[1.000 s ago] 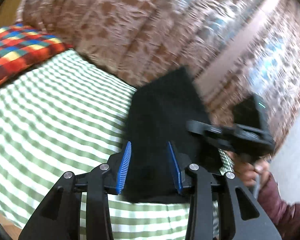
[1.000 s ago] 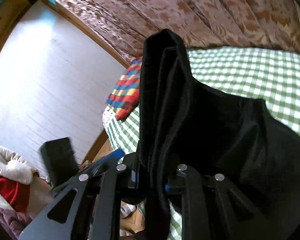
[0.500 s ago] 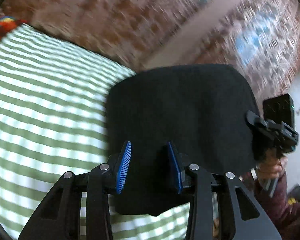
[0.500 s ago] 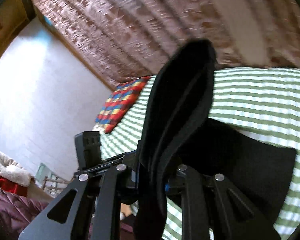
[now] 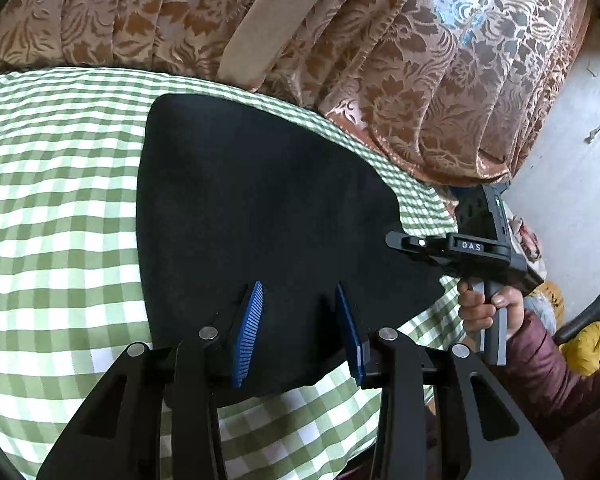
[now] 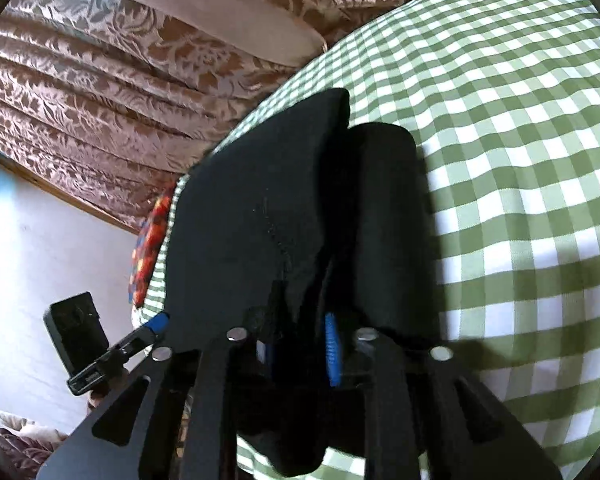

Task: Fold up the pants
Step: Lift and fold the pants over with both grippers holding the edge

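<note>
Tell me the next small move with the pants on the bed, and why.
Probably finish opening the right gripper and back it out. The black pants already lie folded on the checked sheet; its fingers, just opening, have cloth between them.

Both wrist views look down, close, sharing the black pants (image 5: 259, 208); edges perhaps distorted.

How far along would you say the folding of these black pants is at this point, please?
Done: the black pants lie folded into a compact stack on the checked bedspread. In hand: the right claw has just been opening with the fabric edge between its pads, while the left claw stands open over the near edge. Left: pull both claws clear and perhaps smooth the stack.
</note>
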The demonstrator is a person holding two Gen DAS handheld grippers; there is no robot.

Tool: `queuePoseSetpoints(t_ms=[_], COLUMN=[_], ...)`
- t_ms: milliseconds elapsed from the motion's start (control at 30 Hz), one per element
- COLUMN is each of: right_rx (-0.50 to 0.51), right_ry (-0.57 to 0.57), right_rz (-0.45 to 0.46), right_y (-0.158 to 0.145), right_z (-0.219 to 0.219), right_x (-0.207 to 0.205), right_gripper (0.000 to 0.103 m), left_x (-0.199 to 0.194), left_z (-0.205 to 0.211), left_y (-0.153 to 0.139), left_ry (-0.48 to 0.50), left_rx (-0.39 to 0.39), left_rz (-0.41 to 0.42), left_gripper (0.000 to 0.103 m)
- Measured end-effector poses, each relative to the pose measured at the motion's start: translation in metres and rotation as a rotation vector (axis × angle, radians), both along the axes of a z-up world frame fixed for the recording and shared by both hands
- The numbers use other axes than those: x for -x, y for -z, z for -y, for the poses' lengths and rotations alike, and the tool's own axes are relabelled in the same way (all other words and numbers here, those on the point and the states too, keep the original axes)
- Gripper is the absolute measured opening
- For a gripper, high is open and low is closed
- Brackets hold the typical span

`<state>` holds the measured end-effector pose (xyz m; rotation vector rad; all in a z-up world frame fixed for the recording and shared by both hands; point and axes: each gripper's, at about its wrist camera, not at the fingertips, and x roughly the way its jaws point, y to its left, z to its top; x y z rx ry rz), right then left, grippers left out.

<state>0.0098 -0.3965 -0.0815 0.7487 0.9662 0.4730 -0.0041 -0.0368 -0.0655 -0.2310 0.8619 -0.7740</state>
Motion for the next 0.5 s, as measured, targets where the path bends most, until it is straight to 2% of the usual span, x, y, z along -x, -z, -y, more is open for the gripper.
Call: queuePoseSetpoints(t_ms=[67,233,333,433,500], right_rx=[0.004,-0.009,0.012,0.021,0.036], right_ry=[0.018,0.047,0.023,0.007,0.016], right_rz=[0.02,0.071,0.053,0.031,0.008], right_y=[-0.013,-0.041,-0.043,-0.035,-0.026], right_z=[0.003,0.016,0.005,-0.01,-0.016], right_x=[0.011,0.053,0.071,0.071,0.064], right_gripper=[0.034,0.037,0.037,0.043,0.043], left_x=[0.001,0.003,0.003,0.004,0.004], left_z=[-0.007,-0.028,-0.034,-0.034,-0.03], left_y=[-0.005,-0.015,-0.015,-0.012,-0.008], left_ry=[-0.012,-0.061,-0.086,-0.093,-0.098], left_rx=[0.03,0.066,0.049,0.033,0.008], left_rz=[0.002,0.033,0.046,0.049,0.052], left_gripper=[0.036,0.036,0.036,0.036,0.036])
